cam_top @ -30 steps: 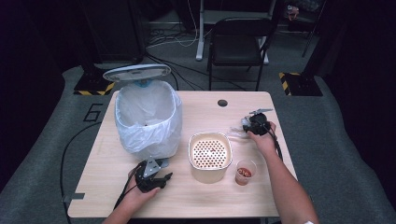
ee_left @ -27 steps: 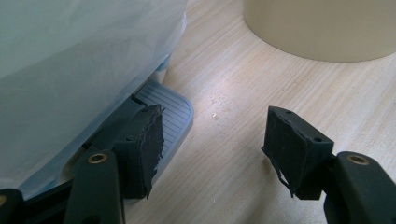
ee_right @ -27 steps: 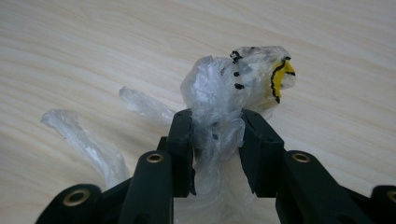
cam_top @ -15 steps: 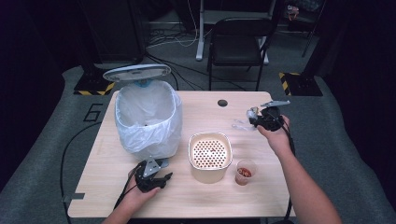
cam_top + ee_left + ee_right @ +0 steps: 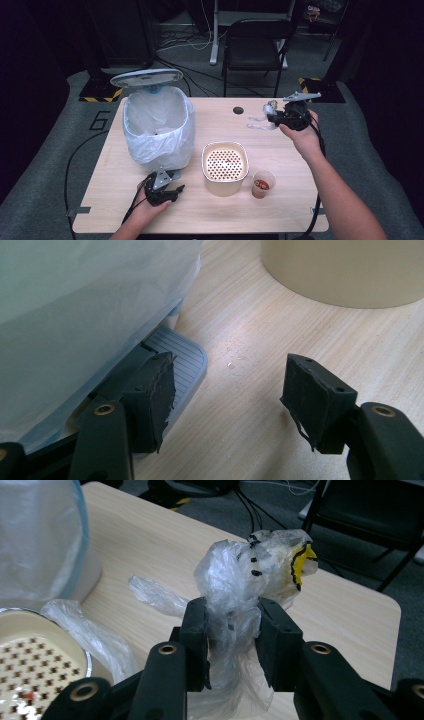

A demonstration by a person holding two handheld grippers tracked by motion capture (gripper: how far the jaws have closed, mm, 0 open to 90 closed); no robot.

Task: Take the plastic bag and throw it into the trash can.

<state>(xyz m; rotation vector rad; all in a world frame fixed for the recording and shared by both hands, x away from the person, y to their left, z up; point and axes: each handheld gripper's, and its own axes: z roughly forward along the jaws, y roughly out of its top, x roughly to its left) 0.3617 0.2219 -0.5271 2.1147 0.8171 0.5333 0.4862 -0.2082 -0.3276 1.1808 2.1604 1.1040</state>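
Observation:
My right gripper [image 5: 274, 116] [image 5: 230, 616] is shut on a crumpled clear plastic wrapper [image 5: 252, 560] with yellow and black print. It holds the wrapper in the air over the far right of the table, and a loose tail [image 5: 256, 125] hangs toward the left. A white-lined pedal bin [image 5: 157, 125] stands at the left with its lid [image 5: 146, 77] raised. My left gripper [image 5: 167, 192] [image 5: 227, 385] rests on the table in front of the bin. Its jaws stand apart over bare wood with nothing between them, next to the bin's pedal [image 5: 189, 357].
A cream pot [image 5: 225, 175] [image 5: 345, 270] with a perforated insert sits at the table's centre front. A small clear cup [image 5: 263, 184] with reddish bits is to its right. A dark round hole [image 5: 238, 110] lies near the far edge. A chair [image 5: 255, 40] stands beyond the table.
My right gripper has risen and drifted right with the plastic wrapper in its jaws. The left gripper has stayed in place.

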